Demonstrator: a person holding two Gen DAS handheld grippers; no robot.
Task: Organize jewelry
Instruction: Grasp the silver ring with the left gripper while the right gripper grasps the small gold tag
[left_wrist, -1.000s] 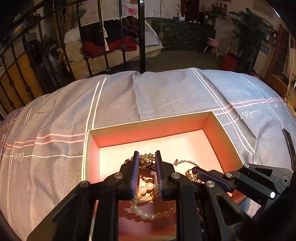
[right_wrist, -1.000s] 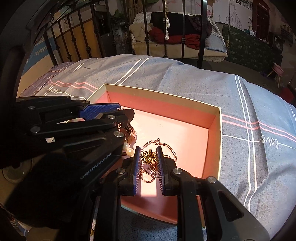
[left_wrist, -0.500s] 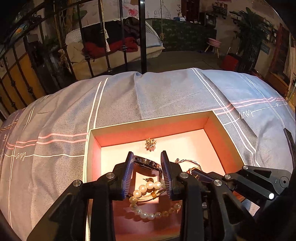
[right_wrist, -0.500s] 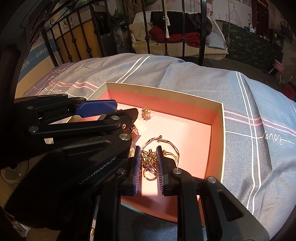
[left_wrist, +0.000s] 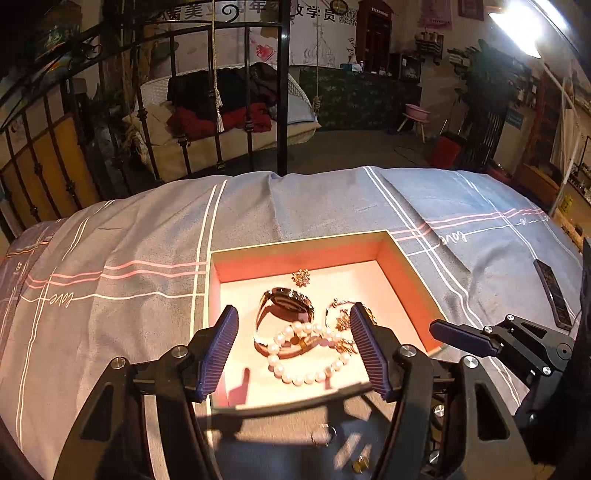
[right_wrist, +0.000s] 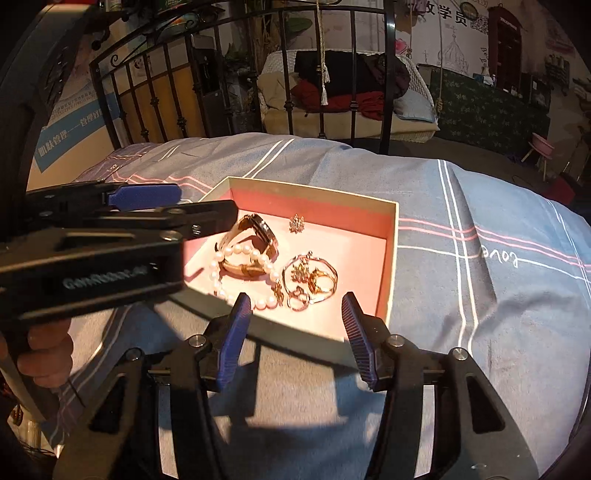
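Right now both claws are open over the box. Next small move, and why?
Probably bring the left claw back and down to the loose ring on the bedspread, just outside the near wall of the box. The watch, pearl bracelet and snowflake charm already lie inside, and both claws are open and empty, the right claw included.

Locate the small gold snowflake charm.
The snowflake charm lies alone inside the pink box, near its far wall, just beyond the gold watch.
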